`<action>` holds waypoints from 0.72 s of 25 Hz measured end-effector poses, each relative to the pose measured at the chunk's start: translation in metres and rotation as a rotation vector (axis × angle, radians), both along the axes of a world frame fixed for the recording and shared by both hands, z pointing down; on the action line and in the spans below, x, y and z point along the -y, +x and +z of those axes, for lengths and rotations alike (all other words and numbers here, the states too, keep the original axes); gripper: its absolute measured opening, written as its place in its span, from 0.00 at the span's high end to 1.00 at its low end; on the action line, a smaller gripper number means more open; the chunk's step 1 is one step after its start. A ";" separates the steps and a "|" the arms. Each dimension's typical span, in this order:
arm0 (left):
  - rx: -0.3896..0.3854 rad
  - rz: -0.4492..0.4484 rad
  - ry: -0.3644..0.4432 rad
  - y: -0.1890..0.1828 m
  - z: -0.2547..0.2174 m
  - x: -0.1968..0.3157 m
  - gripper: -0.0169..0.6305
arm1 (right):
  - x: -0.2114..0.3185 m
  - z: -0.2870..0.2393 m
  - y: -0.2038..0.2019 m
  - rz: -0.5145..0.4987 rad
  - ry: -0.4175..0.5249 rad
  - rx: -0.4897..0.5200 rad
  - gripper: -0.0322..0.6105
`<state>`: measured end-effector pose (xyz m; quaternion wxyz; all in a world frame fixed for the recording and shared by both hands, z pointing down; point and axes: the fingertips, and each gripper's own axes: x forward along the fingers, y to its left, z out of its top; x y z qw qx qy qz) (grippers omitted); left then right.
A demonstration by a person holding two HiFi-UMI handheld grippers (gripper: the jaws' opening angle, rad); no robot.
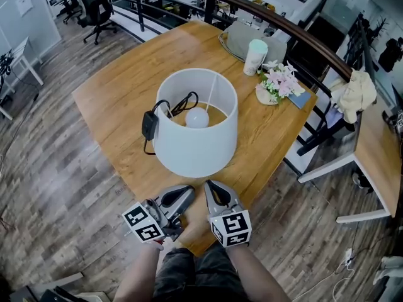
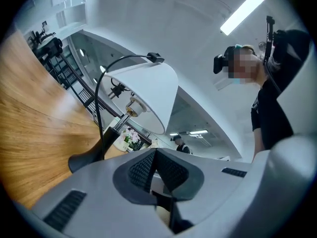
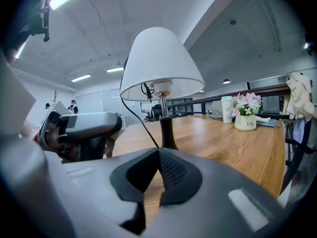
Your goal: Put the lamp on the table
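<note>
A lamp with a white shade (image 1: 195, 131) stands upright on the wooden table (image 1: 113, 93), its bulb (image 1: 196, 117) visible from above. Its black cord and plug (image 1: 149, 124) hang over the shade's left rim. Both grippers hover at the table's near edge, short of the lamp and apart from it. My left gripper (image 1: 189, 190) is shut with nothing between its pads. My right gripper (image 1: 211, 186) is shut and empty too. The left gripper view looks up at the shade (image 2: 143, 93) past the closed tips (image 2: 155, 151). The right gripper view shows the lamp (image 3: 161, 63) ahead of its closed tips (image 3: 158, 151).
At the table's far corner stand a pot of flowers (image 1: 277, 83), a pale cup (image 1: 256, 56) and a grey bag (image 1: 239, 38). A dark railing (image 1: 315, 43) runs behind. Another desk (image 1: 381, 156) is at the right, and an office chair (image 1: 94, 5) is at the far left.
</note>
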<state>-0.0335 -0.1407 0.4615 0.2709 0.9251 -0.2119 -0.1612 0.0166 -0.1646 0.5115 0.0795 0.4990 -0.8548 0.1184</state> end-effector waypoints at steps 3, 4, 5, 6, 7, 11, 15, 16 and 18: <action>0.058 -0.037 0.016 -0.003 0.000 -0.001 0.98 | -0.006 -0.008 -0.001 0.000 0.018 -0.001 0.94; 0.078 -0.051 0.023 -0.003 -0.001 0.000 0.98 | -0.008 -0.011 0.000 0.002 0.024 -0.003 0.94; 0.097 -0.065 0.029 -0.004 -0.001 0.000 0.98 | -0.009 -0.013 0.000 0.003 0.030 -0.004 0.94; 0.114 -0.079 0.035 -0.005 -0.001 0.001 0.98 | -0.011 -0.015 0.001 0.005 0.037 -0.007 0.94; 0.133 -0.093 0.038 -0.005 0.000 0.001 0.98 | -0.012 -0.017 0.002 0.007 0.043 -0.009 0.94; 0.225 -0.155 0.050 -0.011 0.004 0.002 0.98 | -0.019 -0.025 0.007 0.019 0.066 -0.015 0.94; 0.300 -0.208 0.090 -0.018 0.005 0.001 0.98 | -0.027 -0.034 0.010 0.029 0.093 -0.016 0.94; 0.318 -0.222 0.104 -0.020 0.004 0.000 0.98 | -0.029 -0.037 0.010 0.032 0.101 -0.017 0.94; 0.348 -0.247 0.122 -0.023 -0.001 -0.001 0.98 | -0.033 -0.043 0.010 0.034 0.116 -0.021 0.94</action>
